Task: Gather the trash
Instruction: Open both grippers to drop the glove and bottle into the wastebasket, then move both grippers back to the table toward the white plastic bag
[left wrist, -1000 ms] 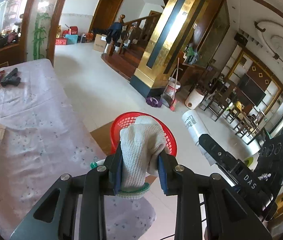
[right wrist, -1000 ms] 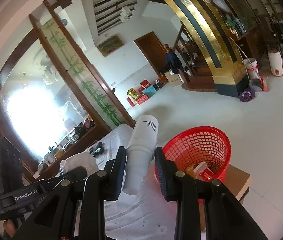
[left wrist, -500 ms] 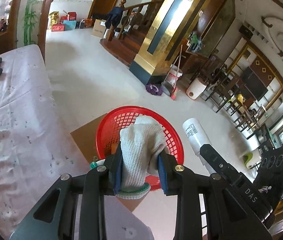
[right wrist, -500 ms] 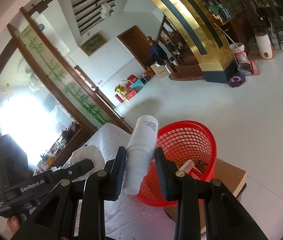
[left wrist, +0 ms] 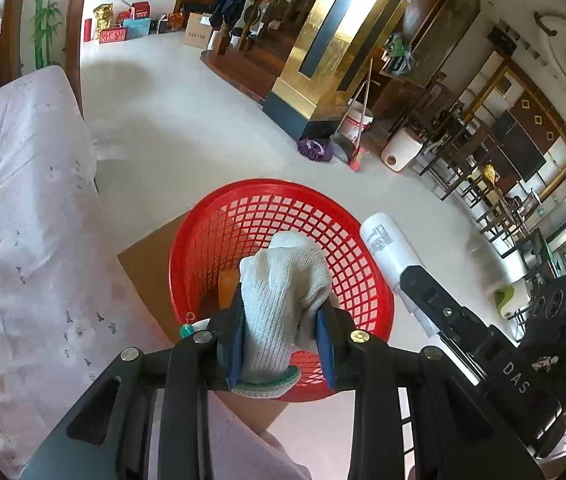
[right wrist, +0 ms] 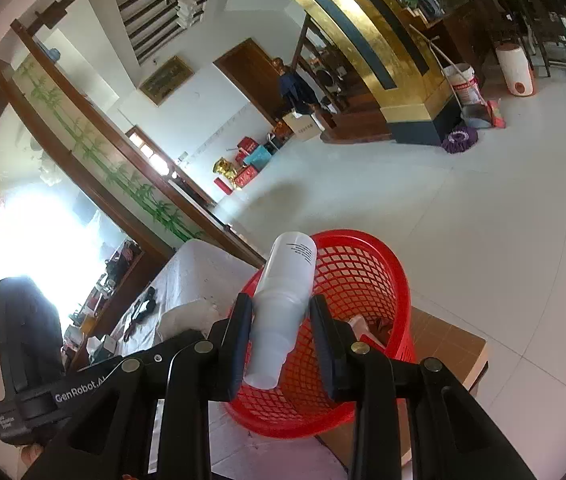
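Two grippers are loaded, and we start at their jaws. Our left gripper (left wrist: pixel 281 334) is clamped on a white knitted glove (left wrist: pixel 279 300) with a green cuff; the blue pads press it from both sides, and its bunched body sticks up past the fingertips. Our right gripper (right wrist: pixel 281 328) is closed on a white plastic bottle (right wrist: pixel 283 300), gripped around its narrower neck end, with the wider printed body pointing up and away from us.

Just beyond both sets of jaws sits the red mesh basket (left wrist: pixel 359 272). In the left wrist view the glove hangs over its open mouth, and the bottle shows at the basket's right rim, still held. In the right wrist view we see some wrappers or packets (right wrist: pixel 367 326) lying inside the basket, too jumbled to name.

The basket stands on a brown cardboard box (right wrist: pixel 447 344), which sits just beside a table covered with a pale floral cloth (left wrist: pixel 23 220). Farther out lies a white tiled floor (left wrist: pixel 187 128) and a gold pillar (left wrist: pixel 335 40).
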`<state>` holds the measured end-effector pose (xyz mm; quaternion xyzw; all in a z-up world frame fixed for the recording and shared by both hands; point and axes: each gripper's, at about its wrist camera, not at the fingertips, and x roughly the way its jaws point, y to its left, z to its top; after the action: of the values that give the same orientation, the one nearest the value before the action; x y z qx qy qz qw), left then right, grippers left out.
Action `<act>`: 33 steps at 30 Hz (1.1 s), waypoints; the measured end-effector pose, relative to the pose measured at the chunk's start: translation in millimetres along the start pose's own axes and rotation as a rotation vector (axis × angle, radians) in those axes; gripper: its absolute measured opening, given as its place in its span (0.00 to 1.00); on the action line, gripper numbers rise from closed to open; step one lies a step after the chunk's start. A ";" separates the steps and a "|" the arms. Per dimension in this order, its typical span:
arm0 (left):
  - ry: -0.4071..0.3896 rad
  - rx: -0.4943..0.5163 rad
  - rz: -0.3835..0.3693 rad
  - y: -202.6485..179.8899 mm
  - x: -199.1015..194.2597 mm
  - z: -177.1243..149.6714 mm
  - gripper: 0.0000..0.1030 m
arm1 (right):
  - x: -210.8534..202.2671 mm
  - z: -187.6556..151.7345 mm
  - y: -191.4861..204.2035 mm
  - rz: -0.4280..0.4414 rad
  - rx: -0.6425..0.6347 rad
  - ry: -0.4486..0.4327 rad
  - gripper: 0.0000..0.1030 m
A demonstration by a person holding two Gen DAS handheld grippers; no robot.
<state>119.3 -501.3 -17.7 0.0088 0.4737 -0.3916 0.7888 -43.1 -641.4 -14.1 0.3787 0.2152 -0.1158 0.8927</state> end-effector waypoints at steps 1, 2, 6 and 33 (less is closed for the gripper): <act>0.006 0.005 0.009 0.7 2.5 0.7 0.28 | 3.6 0.5 -1.4 -0.002 0.003 0.007 0.31; 0.010 0.006 0.013 1.1 5.0 1.8 0.29 | 6.7 0.7 -2.1 -0.003 0.007 0.011 0.31; 0.028 0.002 0.024 3.6 12.1 1.2 0.31 | 14.0 0.2 -5.6 -0.012 0.019 0.024 0.31; -0.383 -0.173 0.280 126.9 -255.5 -90.6 0.70 | -28.6 -62.6 155.1 0.204 -0.182 0.041 0.67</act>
<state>69.2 -222.7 79.8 -0.0677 0.3414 -0.2310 0.9086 -29.6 -488.3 57.7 0.3182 0.2032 0.0033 0.9260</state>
